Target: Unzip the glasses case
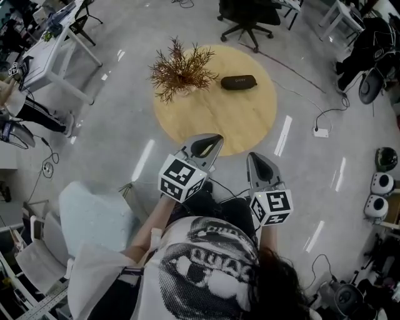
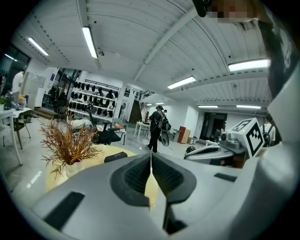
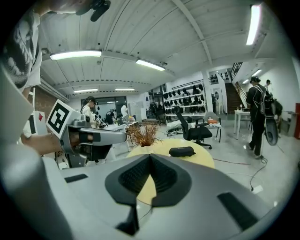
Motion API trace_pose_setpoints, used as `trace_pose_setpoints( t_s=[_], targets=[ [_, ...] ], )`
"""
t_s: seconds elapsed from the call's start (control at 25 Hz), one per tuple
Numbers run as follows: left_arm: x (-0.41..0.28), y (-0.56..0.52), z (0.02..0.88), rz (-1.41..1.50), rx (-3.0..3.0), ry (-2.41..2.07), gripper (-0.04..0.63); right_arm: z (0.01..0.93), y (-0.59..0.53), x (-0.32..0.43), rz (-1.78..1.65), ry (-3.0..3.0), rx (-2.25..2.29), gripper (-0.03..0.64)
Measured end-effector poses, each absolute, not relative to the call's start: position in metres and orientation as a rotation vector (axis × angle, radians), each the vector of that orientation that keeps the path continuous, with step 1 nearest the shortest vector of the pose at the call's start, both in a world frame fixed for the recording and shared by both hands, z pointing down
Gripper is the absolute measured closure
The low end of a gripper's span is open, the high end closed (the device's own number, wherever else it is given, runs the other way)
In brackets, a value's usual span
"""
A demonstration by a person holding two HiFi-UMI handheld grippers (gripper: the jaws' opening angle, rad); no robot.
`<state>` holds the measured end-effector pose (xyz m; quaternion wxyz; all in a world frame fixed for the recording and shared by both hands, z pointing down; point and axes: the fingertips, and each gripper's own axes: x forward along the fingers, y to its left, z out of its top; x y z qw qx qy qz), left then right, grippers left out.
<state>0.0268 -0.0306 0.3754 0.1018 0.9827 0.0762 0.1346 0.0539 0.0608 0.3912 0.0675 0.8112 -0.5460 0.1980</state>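
The glasses case [image 1: 238, 82], dark and oblong, lies flat on the far part of the round wooden tabletop [image 1: 212, 119], its zip too small to make out. Just to its left stands a dried brown plant [image 1: 181, 70] in a pale vase, close beside the case but not touching it. Bare wood lies between the case and the tabletop's near edge. Beyond the tabletop a black office chair [image 1: 249, 19] stands on the grey floor, and off to the right a power strip [image 1: 320, 132] lies there with its cable.

The left hand-held gripper [image 1: 217, 139] points at the near edge, jaws closed with nothing between them. The right hand-held gripper [image 1: 254, 157] is beside it, a little further back, closed and empty too (both well apart from the case).

The head view alone shows the case from above. The right gripper view puts it just above the closed jaws, with the left hand-held gripper at its left. The left gripper view has the plant large at left, the case low behind it, and a person with a backpack [image 2: 157, 126] walking beyond.
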Motion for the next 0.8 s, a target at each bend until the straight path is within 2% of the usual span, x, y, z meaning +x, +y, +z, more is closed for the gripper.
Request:
trace_pose_setpoints(
  t_s=[0.56, 0.8],
  targets=[
    [0.043, -0.074, 0.403, 0.471, 2.851, 0.035, 0.580, 0.409, -0.004, 0.094, 0.663, -1.831, 2.249, 0.617],
    [0.071, -0.091, 0.420, 0.509, 2.834, -0.102, 0.580, 0.423, -0.031, 0.134, 0.679, -1.939, 2.141, 0.617]
  ],
)
